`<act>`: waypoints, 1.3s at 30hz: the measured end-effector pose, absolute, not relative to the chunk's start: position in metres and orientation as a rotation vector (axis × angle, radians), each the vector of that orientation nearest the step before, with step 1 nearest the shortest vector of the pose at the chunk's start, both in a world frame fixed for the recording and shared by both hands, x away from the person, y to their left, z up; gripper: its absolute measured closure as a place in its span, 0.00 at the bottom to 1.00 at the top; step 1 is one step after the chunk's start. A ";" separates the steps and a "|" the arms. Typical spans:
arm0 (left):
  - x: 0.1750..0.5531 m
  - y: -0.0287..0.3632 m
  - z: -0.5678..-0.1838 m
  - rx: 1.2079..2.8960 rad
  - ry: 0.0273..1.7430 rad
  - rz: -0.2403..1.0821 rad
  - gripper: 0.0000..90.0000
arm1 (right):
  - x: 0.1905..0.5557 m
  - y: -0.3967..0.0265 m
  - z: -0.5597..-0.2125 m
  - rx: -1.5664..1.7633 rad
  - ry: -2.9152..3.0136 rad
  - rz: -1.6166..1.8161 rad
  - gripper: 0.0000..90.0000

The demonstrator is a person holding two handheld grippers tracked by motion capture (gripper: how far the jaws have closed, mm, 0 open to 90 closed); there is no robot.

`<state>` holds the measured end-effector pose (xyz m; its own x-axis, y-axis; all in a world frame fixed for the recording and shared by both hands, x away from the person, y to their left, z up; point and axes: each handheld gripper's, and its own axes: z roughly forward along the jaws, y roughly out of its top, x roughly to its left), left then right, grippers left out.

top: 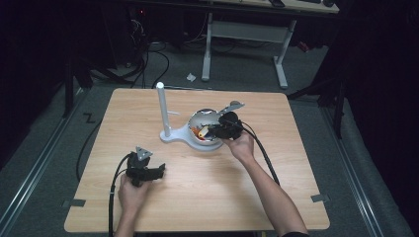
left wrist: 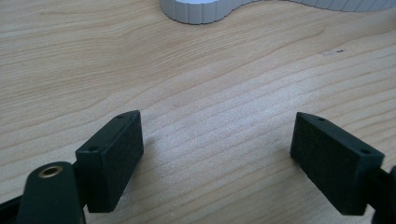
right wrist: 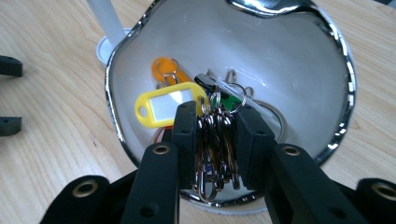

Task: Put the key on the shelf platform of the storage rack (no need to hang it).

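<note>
My right gripper [right wrist: 215, 114] is shut on a bunch of metal key rings [right wrist: 215, 154], held upright between its pads. It hangs just over a white bowl with a chrome rim [right wrist: 289, 60]. In the bowl lie a yellow key tag [right wrist: 163, 106], an orange tag [right wrist: 163, 70] and a green tag [right wrist: 229, 101], with more rings. In the high view the right gripper [top: 211, 131] reaches into the bowl [top: 197, 114] from the right. My left gripper [left wrist: 217, 135] rests open on bare wood, nothing between its pads; in the high view the left gripper [top: 159, 171] lies near the front left.
A white stand with an upright post [top: 162, 106] and a flat base [top: 170, 136] sits against the bowl's left side; its base edge [left wrist: 201, 9] lies ahead of the left gripper. Cables trail from both grippers off the front edge of the wooden table [top: 276, 197].
</note>
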<state>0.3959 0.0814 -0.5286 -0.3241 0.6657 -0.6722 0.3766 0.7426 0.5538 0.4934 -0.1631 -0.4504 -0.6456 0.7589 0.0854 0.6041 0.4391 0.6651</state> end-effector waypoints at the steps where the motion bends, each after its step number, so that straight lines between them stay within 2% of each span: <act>1: 0.396 0.081 -0.529 0.791 1.953 0.365 0.20 | 0.493 -0.161 -0.452 1.194 2.464 0.974 0.80; 6: 0.396 0.081 -0.529 0.792 1.953 0.365 0.20 | 0.494 -0.162 -0.456 1.205 2.455 0.955 0.80; 10: 0.396 0.081 -0.529 0.792 1.953 0.364 0.20 | 0.493 -0.161 -0.453 1.200 2.444 0.964 0.66; 17: 0.396 0.081 -0.529 0.791 1.953 0.364 0.20 | 0.489 -0.168 -0.444 1.193 2.418 1.023 0.56; 39: 0.396 0.081 -0.529 0.791 1.953 0.365 0.20 | 0.468 -0.210 -0.413 1.215 2.291 1.117 0.51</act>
